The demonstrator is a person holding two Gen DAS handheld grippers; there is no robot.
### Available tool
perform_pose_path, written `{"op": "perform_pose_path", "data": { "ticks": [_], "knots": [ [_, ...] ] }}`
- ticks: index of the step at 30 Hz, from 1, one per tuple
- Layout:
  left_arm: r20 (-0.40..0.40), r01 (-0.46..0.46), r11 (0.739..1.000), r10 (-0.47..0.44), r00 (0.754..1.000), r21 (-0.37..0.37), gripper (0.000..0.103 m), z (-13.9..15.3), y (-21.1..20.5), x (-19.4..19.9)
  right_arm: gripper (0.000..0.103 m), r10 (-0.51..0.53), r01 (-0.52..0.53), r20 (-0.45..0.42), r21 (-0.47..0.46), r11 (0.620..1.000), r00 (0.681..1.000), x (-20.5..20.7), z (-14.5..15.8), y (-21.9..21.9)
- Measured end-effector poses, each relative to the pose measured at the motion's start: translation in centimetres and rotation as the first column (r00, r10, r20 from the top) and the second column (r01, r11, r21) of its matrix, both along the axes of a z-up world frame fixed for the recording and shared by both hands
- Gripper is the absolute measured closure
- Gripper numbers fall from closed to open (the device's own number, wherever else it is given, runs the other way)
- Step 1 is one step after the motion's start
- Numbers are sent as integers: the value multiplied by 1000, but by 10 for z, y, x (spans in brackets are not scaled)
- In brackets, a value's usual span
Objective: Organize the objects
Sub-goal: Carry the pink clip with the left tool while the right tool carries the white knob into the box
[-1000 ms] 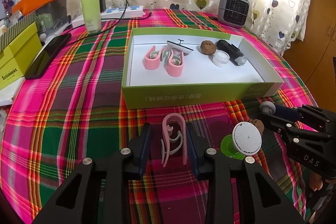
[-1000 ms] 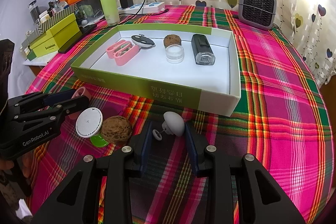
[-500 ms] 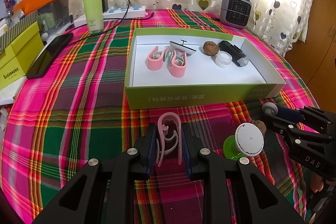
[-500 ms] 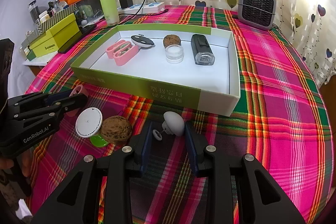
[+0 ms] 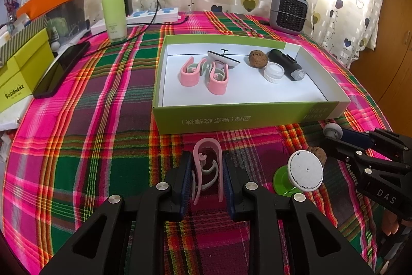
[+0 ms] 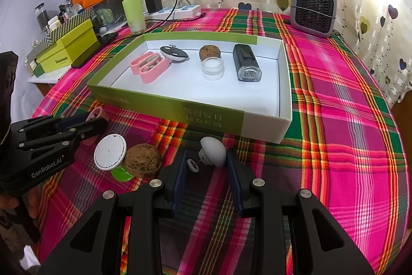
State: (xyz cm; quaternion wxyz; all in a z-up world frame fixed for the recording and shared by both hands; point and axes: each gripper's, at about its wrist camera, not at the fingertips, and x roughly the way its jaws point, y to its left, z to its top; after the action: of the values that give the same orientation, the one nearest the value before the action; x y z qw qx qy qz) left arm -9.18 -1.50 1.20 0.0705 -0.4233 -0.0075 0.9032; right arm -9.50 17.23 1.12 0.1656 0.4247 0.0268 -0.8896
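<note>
My left gripper (image 5: 207, 159) is shut on a pink clip (image 5: 207, 146) that lies on the plaid cloth just in front of the green box (image 5: 244, 117). My right gripper (image 6: 206, 156) is shut on a small white knob with a ring (image 6: 213, 153), also low over the cloth by the box's near wall. Between the two grippers lie a white disc on a green base (image 6: 110, 151) and a walnut (image 6: 143, 159). Inside the box are two pink clips (image 5: 203, 74), a black-and-white piece (image 5: 222, 58), a walnut (image 5: 258, 58), a clear jar (image 5: 274, 72) and a black torch (image 5: 285, 63).
A green bottle (image 5: 114, 14), a power strip (image 5: 154, 14) with a cable and a black phone (image 5: 61, 68) occupy the far left. Yellow-green boxes (image 5: 18, 79) stand at the left edge. A small grey heater (image 5: 289, 10) stands at the back right by the curtain.
The left jaws have closed in on the pink clip and now pinch it. The right gripper and its white knob have not moved.
</note>
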Motion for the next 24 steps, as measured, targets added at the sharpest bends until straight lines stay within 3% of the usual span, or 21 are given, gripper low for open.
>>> {"op": "perform_pose_path", "data": {
  "ticks": [24],
  "knots": [
    [-38, 15, 1000, -15, 999, 3, 82, 21, 2, 7, 71, 5, -5, -46, -18, 1000, 999, 5, 20, -1]
  ]
}}
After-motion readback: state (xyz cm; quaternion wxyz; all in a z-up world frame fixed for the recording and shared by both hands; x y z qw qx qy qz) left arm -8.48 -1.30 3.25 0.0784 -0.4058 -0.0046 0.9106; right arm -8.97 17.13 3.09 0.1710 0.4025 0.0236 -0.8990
